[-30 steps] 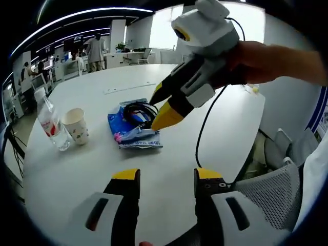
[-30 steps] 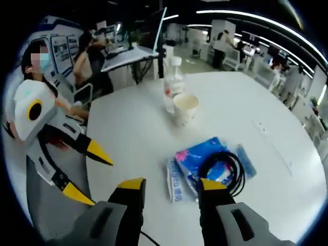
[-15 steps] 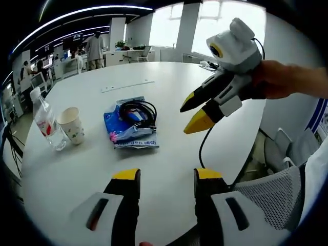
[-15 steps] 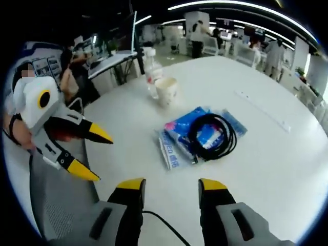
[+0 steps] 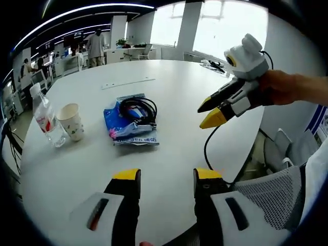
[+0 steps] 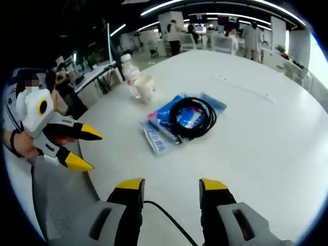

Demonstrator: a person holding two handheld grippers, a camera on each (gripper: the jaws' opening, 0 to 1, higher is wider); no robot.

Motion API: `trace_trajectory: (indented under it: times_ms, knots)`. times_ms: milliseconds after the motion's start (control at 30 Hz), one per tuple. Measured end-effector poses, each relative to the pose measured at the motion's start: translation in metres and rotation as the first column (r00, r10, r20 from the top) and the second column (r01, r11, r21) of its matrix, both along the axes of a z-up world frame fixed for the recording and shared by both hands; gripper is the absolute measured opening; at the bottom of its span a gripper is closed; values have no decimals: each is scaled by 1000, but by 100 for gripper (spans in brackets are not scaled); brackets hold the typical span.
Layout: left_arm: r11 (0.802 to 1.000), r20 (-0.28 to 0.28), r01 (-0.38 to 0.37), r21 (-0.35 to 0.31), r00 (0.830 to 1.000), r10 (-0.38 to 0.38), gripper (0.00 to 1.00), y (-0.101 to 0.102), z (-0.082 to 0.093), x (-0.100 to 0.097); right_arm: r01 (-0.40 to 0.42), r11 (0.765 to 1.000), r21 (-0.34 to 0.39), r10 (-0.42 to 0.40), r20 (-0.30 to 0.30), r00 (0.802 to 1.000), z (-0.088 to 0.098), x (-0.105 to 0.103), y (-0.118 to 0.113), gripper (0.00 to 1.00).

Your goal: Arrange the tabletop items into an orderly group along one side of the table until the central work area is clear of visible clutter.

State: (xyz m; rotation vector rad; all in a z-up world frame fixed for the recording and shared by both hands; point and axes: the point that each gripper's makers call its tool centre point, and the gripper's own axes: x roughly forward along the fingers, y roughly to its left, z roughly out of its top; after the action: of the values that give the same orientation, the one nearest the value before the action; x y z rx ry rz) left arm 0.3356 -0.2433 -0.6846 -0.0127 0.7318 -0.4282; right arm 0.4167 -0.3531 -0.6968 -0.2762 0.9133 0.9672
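Note:
On the white round table (image 5: 169,148), a black cable coil (image 5: 125,108) lies on top of blue tissue packets (image 5: 115,122). Left of them stand a paper cup (image 5: 72,122) and a water bottle (image 5: 45,117). My left gripper (image 5: 167,175) is open and empty over the near table edge, well short of the packets. My right gripper (image 5: 207,116) hangs open and empty in the air to the right of the packets, held by a hand. In the right gripper view, the right gripper (image 6: 172,184) is open, with the cable coil (image 6: 175,122), packets (image 6: 158,139), cup (image 6: 146,88) and bottle (image 6: 129,76) ahead and the left gripper (image 6: 91,152) open at the left.
A thin white strip (image 5: 128,83) lies on the table beyond the packets. A mesh chair (image 5: 266,197) stands at the table's near right edge. Desks, chairs and people fill the office behind the table. A black cord (image 5: 207,146) hangs from the right gripper.
My right gripper has drawn back from over the cable and packets to the right, away from them, still open. The items on the table have stayed where they were.

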Motion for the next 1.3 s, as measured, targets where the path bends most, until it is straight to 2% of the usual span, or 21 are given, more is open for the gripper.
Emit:
trace_trajectory:
  times_ms: [233, 367, 500, 667, 900, 1067, 1300]
  knots:
    - [1000, -7, -2, -10, 1000, 2, 40, -1, -2, 1, 29, 999, 15, -29, -9, 1000, -3, -1, -6, 46]
    - [1000, -11, -13, -22, 1000, 13, 39, 1, -2, 3, 25, 1000, 2, -25, -20, 999, -6, -5, -8, 45]
    - [999, -19, -29, -35, 999, 28, 39, 4, -2, 7, 16, 1000, -16, -17, -47, 999, -9, -10, -11, 35]
    - [998, -20, -35, -43, 999, 34, 39, 7, -2, 11, 38, 999, 23, -36, -84, 996, -10, -16, -7, 35]
    - [998, -28, -48, -48, 998, 47, 39, 13, -5, 14, 43, 999, 20, -40, -105, 994, -14, -22, -8, 32]
    - [996, -37, -63, -63, 997, 61, 39, 16, -6, 17, 51, 998, 27, -47, -119, 992, -16, -22, -7, 32]
    - [987, -50, -113, -113, 993, 108, 38, 23, -5, 34, 31, 999, 38, -26, -112, 993, -13, -14, 4, 33]
